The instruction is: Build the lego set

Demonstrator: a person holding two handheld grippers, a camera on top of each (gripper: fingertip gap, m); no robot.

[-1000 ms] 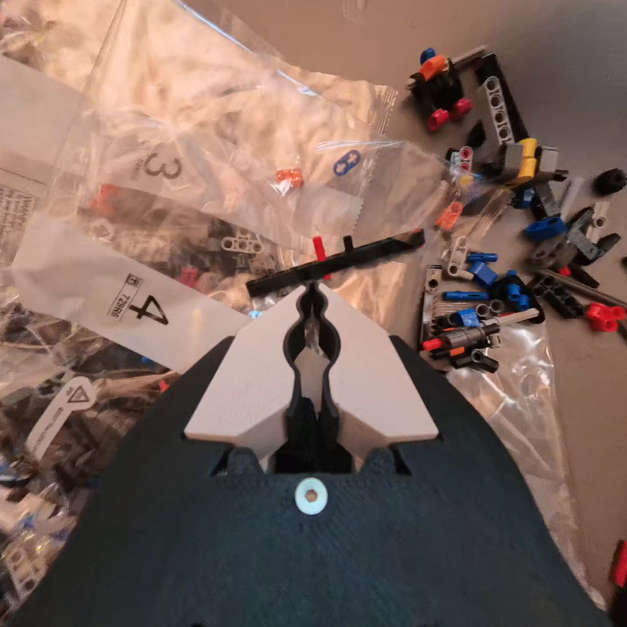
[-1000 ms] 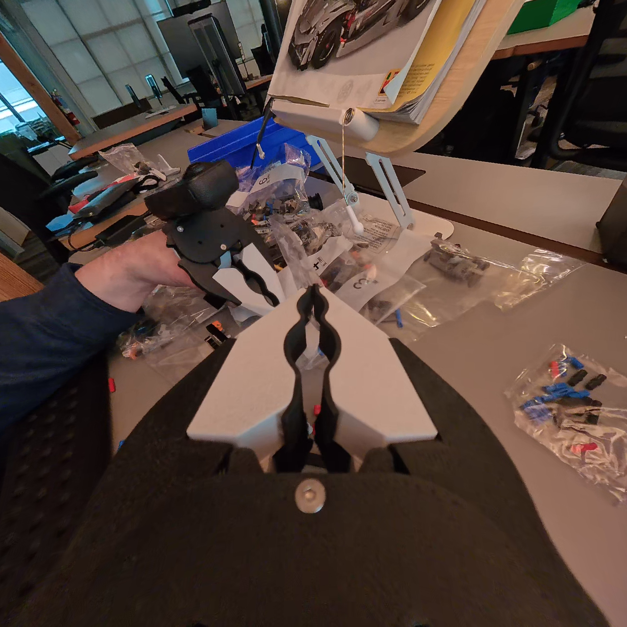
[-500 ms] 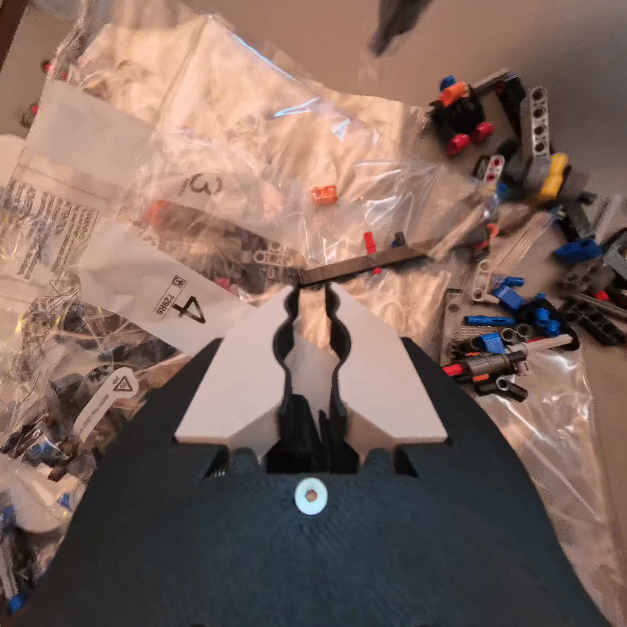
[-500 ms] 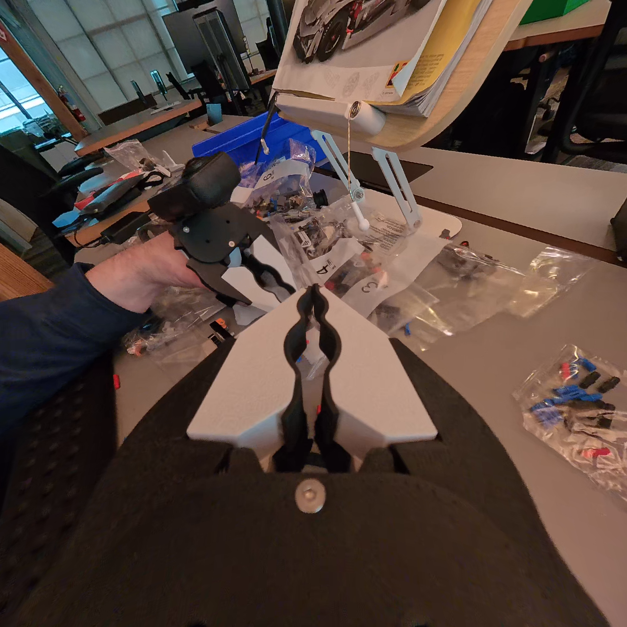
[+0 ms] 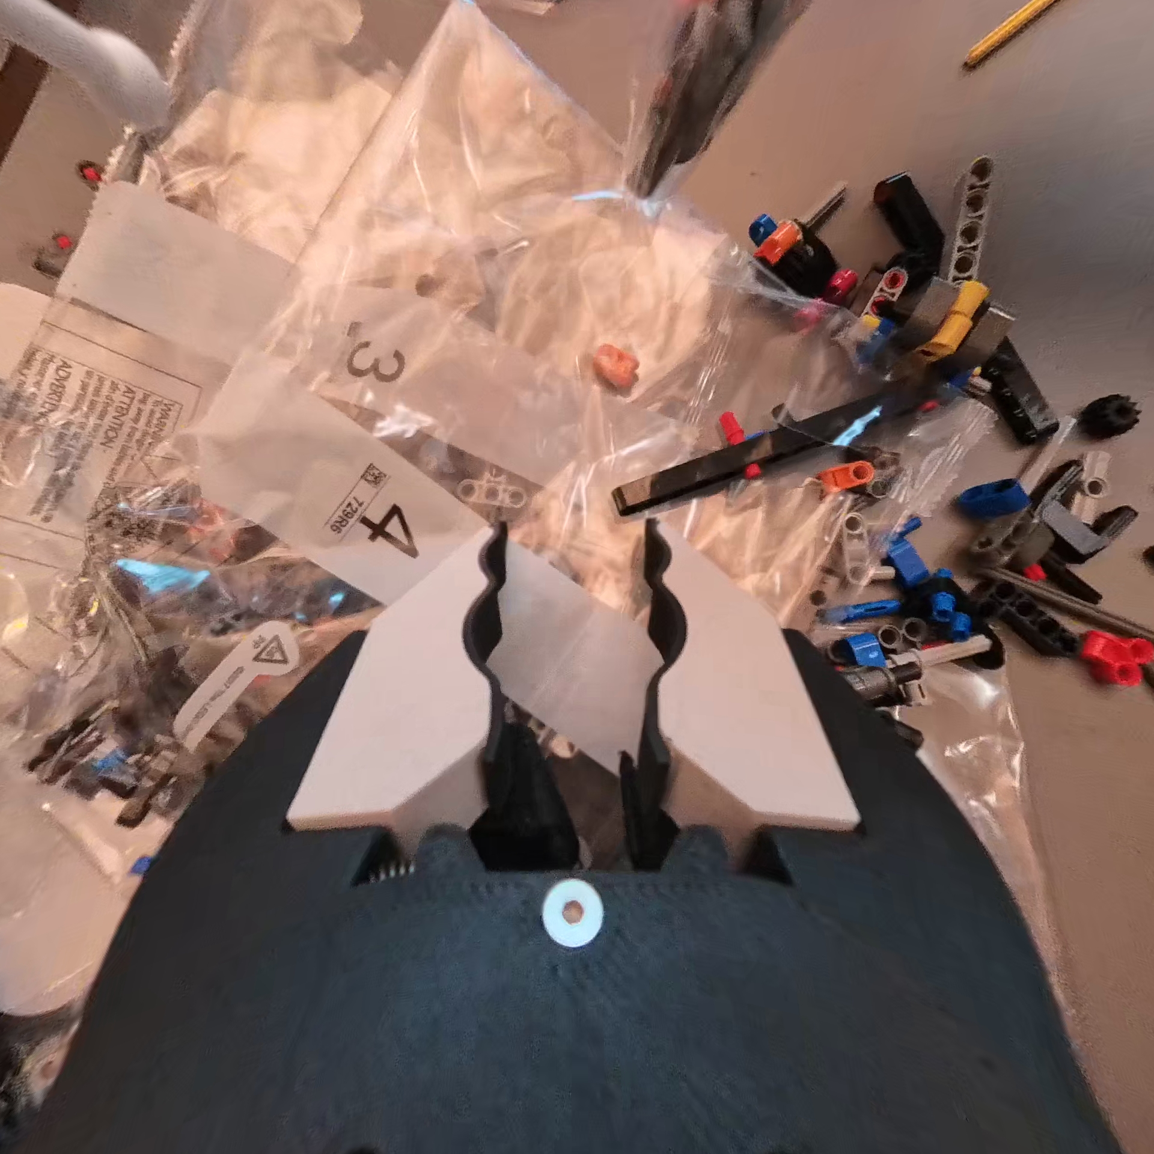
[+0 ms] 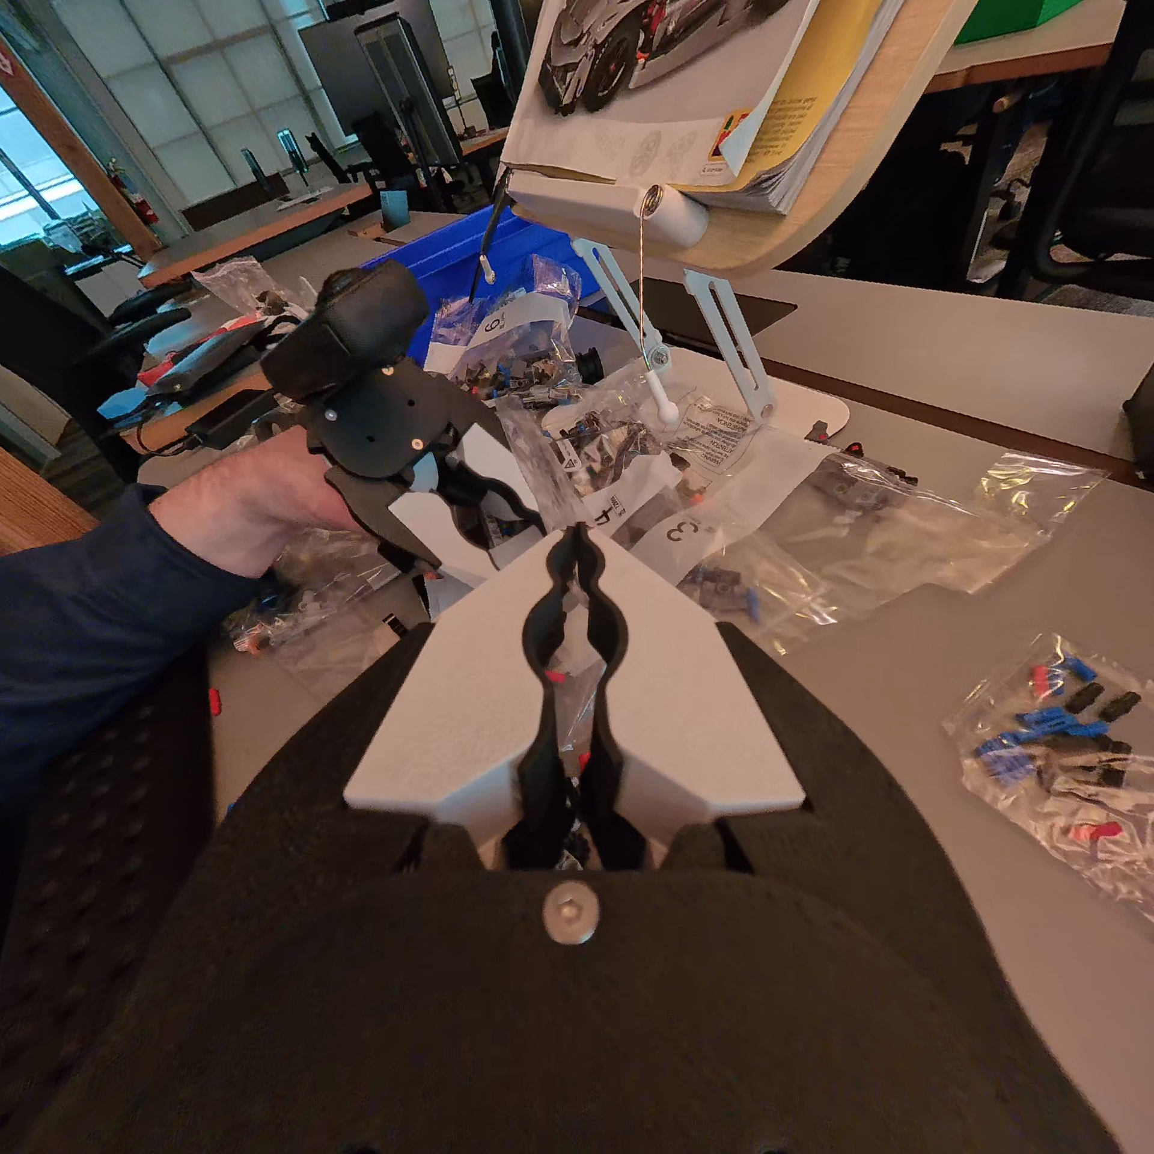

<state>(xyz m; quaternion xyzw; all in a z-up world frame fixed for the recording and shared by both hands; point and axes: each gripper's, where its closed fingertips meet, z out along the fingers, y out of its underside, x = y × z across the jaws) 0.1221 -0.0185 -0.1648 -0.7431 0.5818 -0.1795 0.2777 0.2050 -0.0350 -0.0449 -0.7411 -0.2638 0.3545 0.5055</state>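
Note:
My left gripper [image 5: 574, 537] is open and empty above numbered clear bags of parts [image 5: 387, 437]. A long black beam with red pins [image 5: 768, 453] lies on the bags just ahead and to the right of it. Loose parts [image 5: 924, 581] and a small grey and yellow assembly [image 5: 949, 318] lie on the table to the right. My right gripper [image 6: 577, 531] is shut on the corner of a clear bag [image 6: 537, 462] and holds it up. The left gripper [image 6: 487, 549] also shows in the right wrist view, held in a hand, open just left of the right gripper's tips.
An instruction booklet [image 6: 655, 93] rests on a white stand [image 6: 737, 350] at the back. A blue bin [image 6: 462, 256] stands behind the bags. A small bag of blue and black pins [image 6: 1061, 737] lies at the right. A pencil [image 5: 1005, 31] lies far right. The tips of one gripper are about 15 cm away from the tips of the other.
My left gripper has opened and let go of the black beam, which now lies on the bags. The right gripper stays shut on the bag and has lifted it a little.

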